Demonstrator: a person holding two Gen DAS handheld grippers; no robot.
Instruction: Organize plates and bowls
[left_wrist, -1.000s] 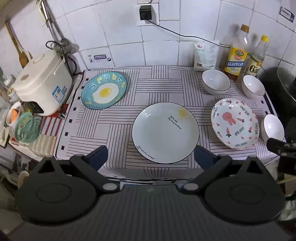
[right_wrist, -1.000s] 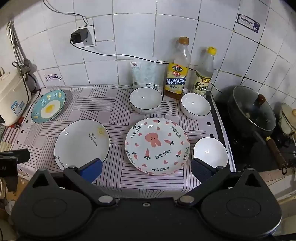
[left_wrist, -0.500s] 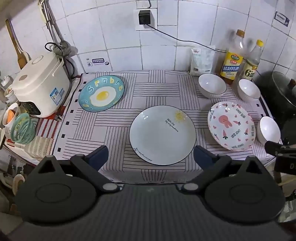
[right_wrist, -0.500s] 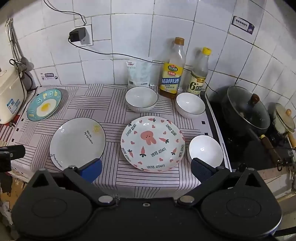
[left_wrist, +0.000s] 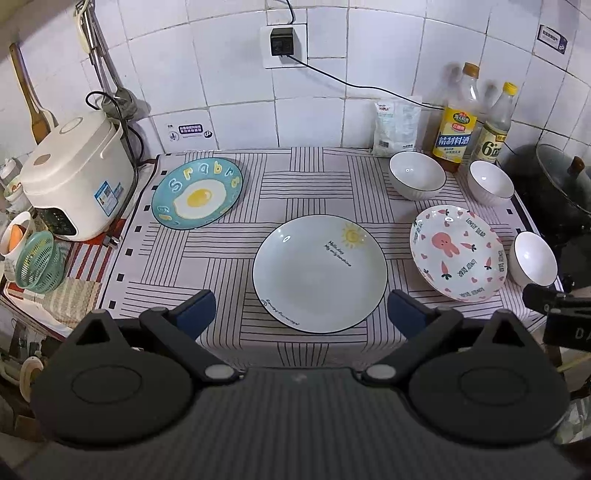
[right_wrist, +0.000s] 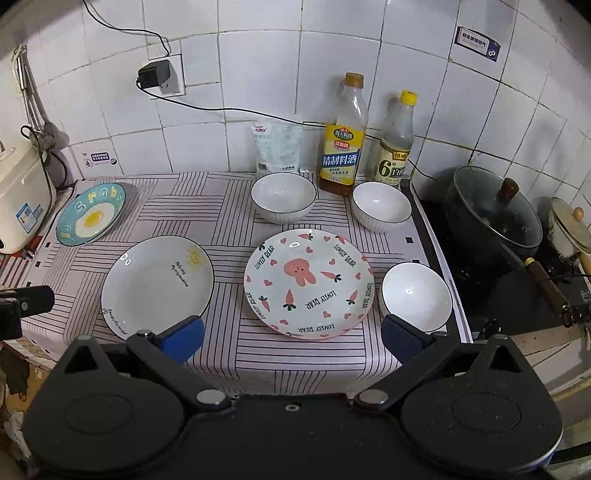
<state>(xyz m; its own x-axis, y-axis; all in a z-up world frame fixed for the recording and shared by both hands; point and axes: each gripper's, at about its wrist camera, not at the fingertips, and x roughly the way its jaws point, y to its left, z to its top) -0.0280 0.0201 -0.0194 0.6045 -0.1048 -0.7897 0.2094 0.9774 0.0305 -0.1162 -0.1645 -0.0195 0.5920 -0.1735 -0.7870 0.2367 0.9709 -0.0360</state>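
Three plates lie on the striped cloth: a blue egg plate (left_wrist: 197, 193) (right_wrist: 91, 214) at back left, a white sun plate (left_wrist: 320, 273) (right_wrist: 157, 286) in the middle, and a pink rabbit plate (left_wrist: 457, 252) (right_wrist: 308, 282) to the right. Of the three white bowls, two (right_wrist: 283, 202) (right_wrist: 381, 211) stand at the back and one (right_wrist: 416, 296) (left_wrist: 534, 263) at the front right. My left gripper (left_wrist: 302, 312) hangs open before the sun plate. Open too and holding nothing, my right gripper (right_wrist: 292, 338) hovers before the rabbit plate.
A rice cooker (left_wrist: 75, 175) and a green basket (left_wrist: 38, 262) stand at the left. Two bottles (right_wrist: 342, 144) (right_wrist: 396, 147) and a bag (right_wrist: 276, 149) line the tiled wall. A lidded dark pot (right_wrist: 493, 218) sits on the stove at the right.
Both grippers have drawn back and upward from the counter, so the plates and bowls look smaller and farther. Nothing on the cloth has moved.
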